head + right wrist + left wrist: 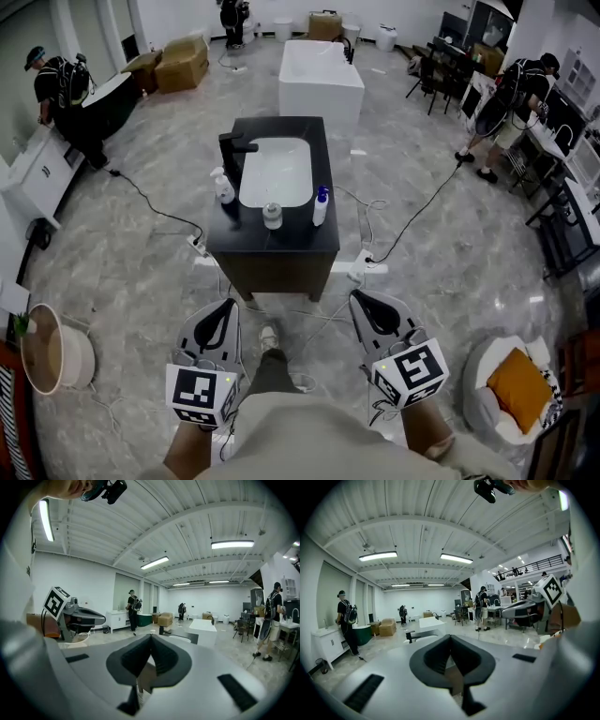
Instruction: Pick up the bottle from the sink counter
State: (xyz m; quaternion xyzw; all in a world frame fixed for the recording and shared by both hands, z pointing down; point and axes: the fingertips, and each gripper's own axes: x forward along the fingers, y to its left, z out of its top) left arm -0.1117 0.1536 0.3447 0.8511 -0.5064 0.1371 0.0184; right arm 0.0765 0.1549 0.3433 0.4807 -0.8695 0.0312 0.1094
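**Both grippers closed and empty, bottles far ahead on the sink counter**

The left gripper (228,305) and the right gripper (362,300) are held low and near, one on either side of the person's legs. Both are pointed toward the far sink counter (272,248). In each gripper view the dark jaws are seen pressed together at their tips, with nothing between them. Neither gripper is close to the counter; floor and cables lie between.

Three bottles are stood upright on the black counter, around the left and near sides of the white basin (278,173). A spray bottle (223,186) is placed at the left, just on the near side of the black faucet (234,147). A small clear bottle (272,216) is set at the basin's near rim. A white bottle with a blue cap (321,206) is found to its right, by the basin's near right corner. Which of them is meant cannot be told from the task.

All three are judged to be light plastic, fairly stiff but smooth, and possibly wet from the basin, so slipping is to be expected under a weak pinch. The tall white bottle is likely to be tipped by a nudge. A hold is best taken across the body at mid-height, below the cap or trigger, once the jaws have been spread.
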